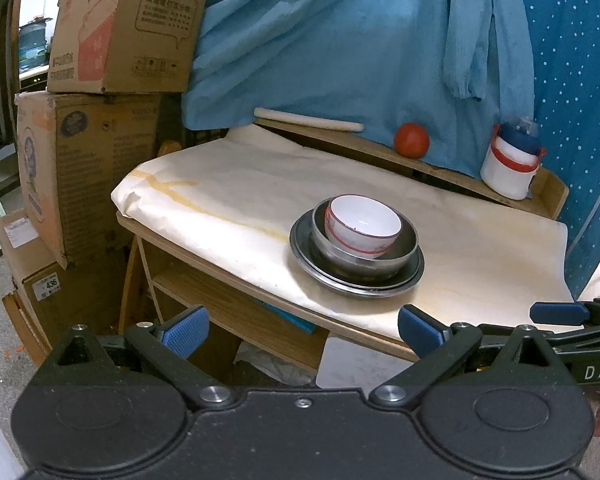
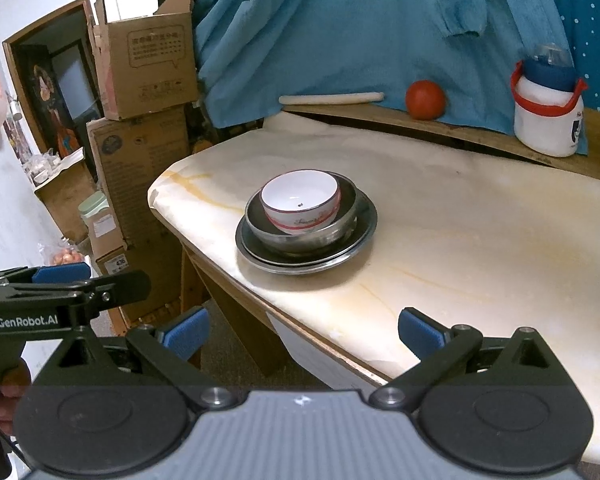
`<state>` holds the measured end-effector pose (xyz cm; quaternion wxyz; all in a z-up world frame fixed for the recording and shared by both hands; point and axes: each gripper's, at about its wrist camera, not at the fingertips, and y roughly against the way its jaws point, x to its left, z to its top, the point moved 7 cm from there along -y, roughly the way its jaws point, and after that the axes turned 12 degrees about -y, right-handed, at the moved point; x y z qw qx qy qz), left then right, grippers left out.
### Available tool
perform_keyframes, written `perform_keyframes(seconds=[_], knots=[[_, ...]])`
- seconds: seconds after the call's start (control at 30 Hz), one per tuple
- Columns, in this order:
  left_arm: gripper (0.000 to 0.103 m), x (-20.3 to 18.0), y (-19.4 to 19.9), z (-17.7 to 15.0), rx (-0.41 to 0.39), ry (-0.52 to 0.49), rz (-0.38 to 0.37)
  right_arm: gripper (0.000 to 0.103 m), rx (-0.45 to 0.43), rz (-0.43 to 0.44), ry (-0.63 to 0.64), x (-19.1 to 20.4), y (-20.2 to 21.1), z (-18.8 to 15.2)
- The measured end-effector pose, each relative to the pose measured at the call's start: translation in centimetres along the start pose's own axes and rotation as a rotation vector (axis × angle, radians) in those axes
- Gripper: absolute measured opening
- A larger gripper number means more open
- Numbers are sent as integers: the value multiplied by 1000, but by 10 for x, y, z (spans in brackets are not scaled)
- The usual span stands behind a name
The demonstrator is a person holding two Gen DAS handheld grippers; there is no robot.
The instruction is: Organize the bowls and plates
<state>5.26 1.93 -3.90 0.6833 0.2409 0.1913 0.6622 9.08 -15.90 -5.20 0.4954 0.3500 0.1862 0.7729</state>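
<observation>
We are holding the left gripper (image 1: 302, 330) and right gripper (image 2: 302, 330) spread wide, empty, short of the marble-patterned table (image 2: 480, 240). There the white red-banded ceramic bowl (image 2: 300, 202) is nesting, slightly tilted, in a steel bowl (image 2: 340, 226) on stacked round steel plates (image 2: 256, 254); it looks breakable and slick, so we are favouring its rim.

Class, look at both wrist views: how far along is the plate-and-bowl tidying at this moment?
Done: the white bowl sits nested in the metal bowl, which rests on the metal plate.
In hand: nothing; the left gripper and right gripper are both open and short of the table.
Left: little or nothing visible.
</observation>
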Motion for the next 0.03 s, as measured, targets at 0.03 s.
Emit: perform_keyframes(seconds=[0.03], knots=[[101, 0, -1, 0, 2, -1, -1, 103, 1, 0, -1, -1, 0, 0]])
